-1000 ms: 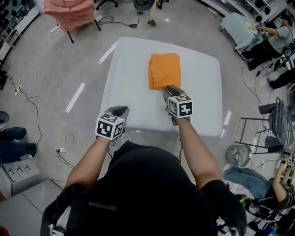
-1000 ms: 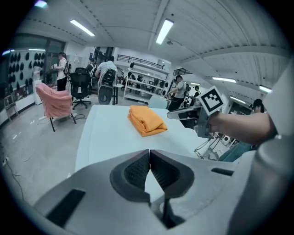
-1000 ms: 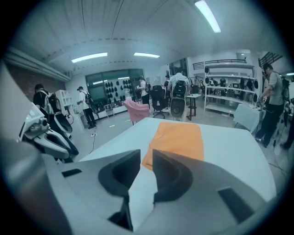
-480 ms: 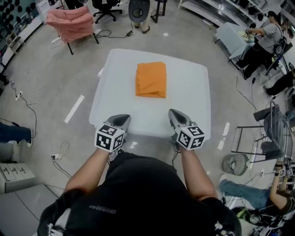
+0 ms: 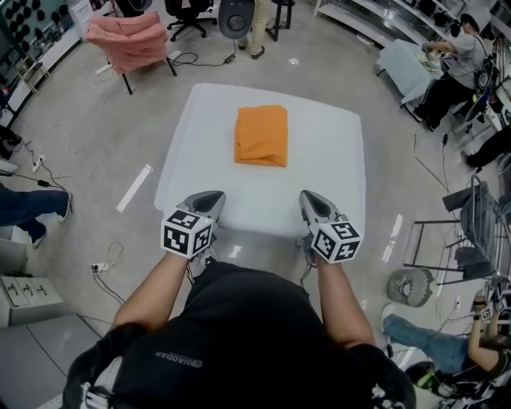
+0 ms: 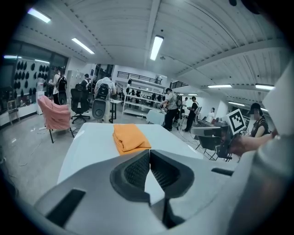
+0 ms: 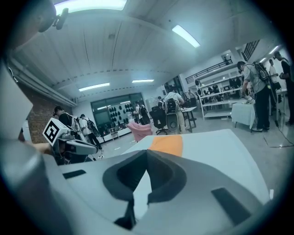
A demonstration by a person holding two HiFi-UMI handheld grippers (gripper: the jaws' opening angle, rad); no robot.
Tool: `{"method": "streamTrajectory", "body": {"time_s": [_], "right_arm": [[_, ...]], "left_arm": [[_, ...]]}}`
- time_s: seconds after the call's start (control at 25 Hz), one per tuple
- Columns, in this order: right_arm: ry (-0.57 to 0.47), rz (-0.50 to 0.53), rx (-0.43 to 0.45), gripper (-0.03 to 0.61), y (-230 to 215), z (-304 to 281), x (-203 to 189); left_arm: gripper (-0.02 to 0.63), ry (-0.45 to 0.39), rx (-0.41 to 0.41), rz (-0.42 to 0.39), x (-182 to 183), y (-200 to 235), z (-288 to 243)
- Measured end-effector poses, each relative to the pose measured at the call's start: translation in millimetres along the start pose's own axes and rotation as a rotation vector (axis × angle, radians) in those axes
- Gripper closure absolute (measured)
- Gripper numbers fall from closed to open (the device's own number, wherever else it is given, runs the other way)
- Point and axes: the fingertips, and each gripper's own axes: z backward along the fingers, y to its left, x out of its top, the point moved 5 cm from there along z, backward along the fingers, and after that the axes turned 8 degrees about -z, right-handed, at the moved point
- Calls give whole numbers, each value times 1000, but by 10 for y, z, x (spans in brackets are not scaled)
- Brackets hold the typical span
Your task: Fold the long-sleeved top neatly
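The orange long-sleeved top lies folded into a neat rectangle on the far half of the white table. It shows as an orange stack in the left gripper view and as an orange patch in the right gripper view. My left gripper hovers at the table's near left edge, shut with nothing in it. My right gripper hovers at the near right edge, its jaws also shut and empty. Both are well short of the top and touch nothing.
A pink-draped chair stands on the floor at the far left. Office chairs sit beyond the table. People work at tables on the right. A fan and a metal rack stand near right. Cables lie on the floor at left.
My right gripper has pulled back from the folded top's near edge to the table's near edge. The left gripper has risen slightly. The top has stayed where it lay.
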Motion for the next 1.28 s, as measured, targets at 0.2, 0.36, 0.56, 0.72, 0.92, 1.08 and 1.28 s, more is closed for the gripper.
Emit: {"method": "streamTrajectory", "body": {"time_s": [0.2,0.36,0.56,0.72,0.92,1.08,1.28], "right_arm": [[-1,0,8,574,18,17,29],[13,3,14,575,12,19,29],[31,3,15,575,7,-43,7],[40,2,9,575,-21,-76,18],[43,-27,6,575,-22,-104,1],[48,-24,2,574,-28,-129,1],[48,-30,-3,575,-50,-148,-13]], "left_arm": [[607,-22,15,4,70,19,19],[607,-30,23,1,117,29,19],[607,-24,31,-4,129,97,1],[607,-15,32,-6,119,130,-27],[607,-13,27,-12,122,162,-30],[607,-17,26,-14,132,187,-42],[607,-14,27,-13,128,210,-66]]}}
